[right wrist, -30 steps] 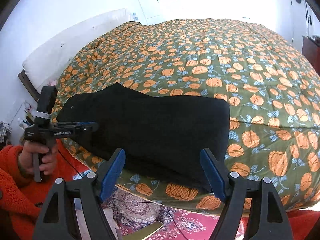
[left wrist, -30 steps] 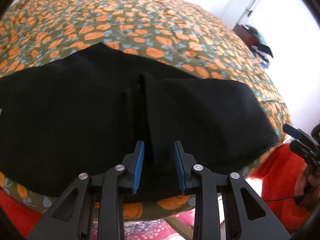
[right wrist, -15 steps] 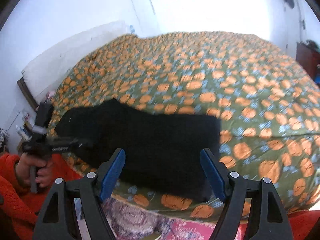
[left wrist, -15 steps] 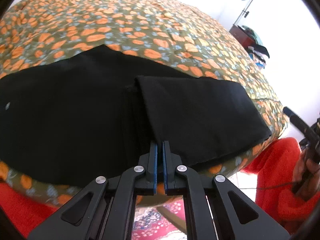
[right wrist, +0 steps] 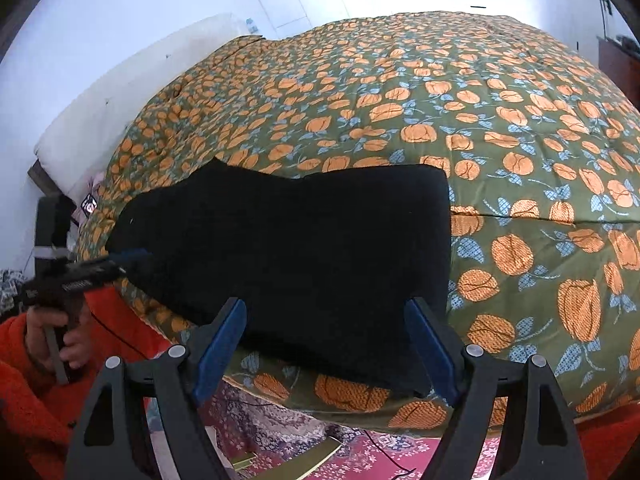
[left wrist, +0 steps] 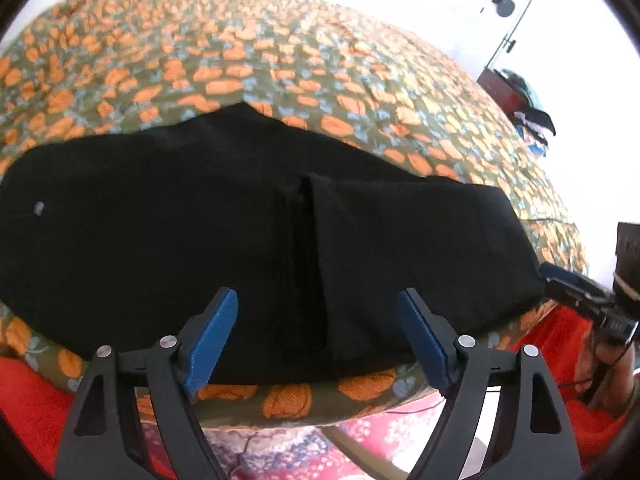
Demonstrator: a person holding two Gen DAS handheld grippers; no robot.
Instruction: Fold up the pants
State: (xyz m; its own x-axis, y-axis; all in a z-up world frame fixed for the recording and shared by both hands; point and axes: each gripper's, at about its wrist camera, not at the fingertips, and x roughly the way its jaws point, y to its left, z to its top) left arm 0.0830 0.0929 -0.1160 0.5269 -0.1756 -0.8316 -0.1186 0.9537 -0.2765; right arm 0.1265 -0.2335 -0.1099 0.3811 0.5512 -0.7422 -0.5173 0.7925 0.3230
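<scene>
A wide bed [right wrist: 500, 128] under an olive-green quilt printed with orange pumpkins and blue leaves fills most of both views, bulging toward the white walls [right wrist: 120, 28] along the top of each frame. In the right wrist view a white padded headboard [right wrist: 132, 92] runs along the upper left. At the bottom edge a pink and red patterned rug [right wrist: 380, 452] shows below the bed's edge.

The black fabric pants [left wrist: 200, 240] lie folded flat on the quilt at the near edge of the bed, centre of both frames, one layer's edge forming a vertical seam mid-frame in the left wrist view.

The left gripper [left wrist: 318, 340], blue-padded, is opening, its jaws spread above the pants and pinching nothing. The right gripper [right wrist: 324, 354] is also opening, spread wide over the pants' near edge with nothing pinched.

An orange fuzzy sleeve [right wrist: 32, 392] sits at lower left, and a dark wooden cabinet [left wrist: 504, 94] at the upper right.
</scene>
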